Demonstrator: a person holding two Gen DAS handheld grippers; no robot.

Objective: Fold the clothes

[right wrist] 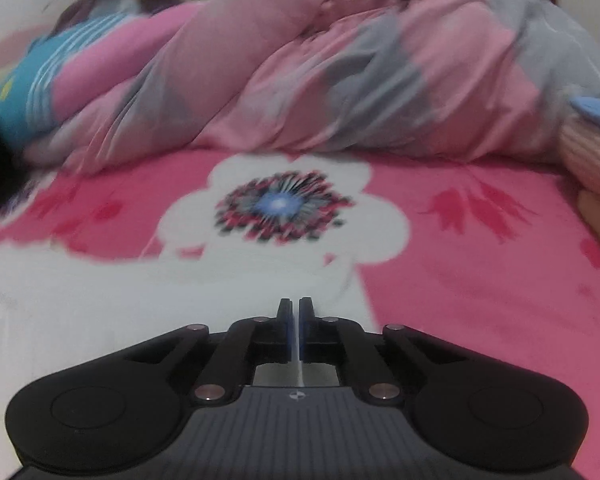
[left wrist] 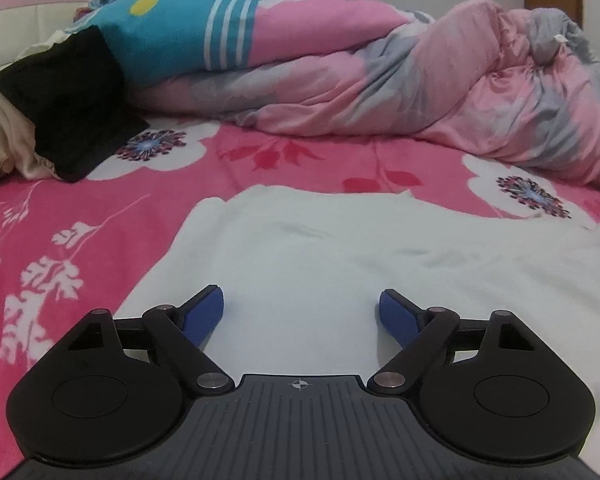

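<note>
white garment (left wrist: 340,256) spread flat on pink floral bed (left wrist: 80,216), good for creasing. left fingers (left wrist: 302,314) spread wide, low over cloth, holding nothing. right fingers (right wrist: 296,320) pinched on thin white edge near garment's right side, likely for folding over.

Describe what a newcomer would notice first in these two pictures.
A white garment lies spread on the pink flowered bedsheet, the open left gripper just above it. The right gripper pinches its edge. Behind, a rumpled pink-and-grey quilt fills the bed's far side.
</note>
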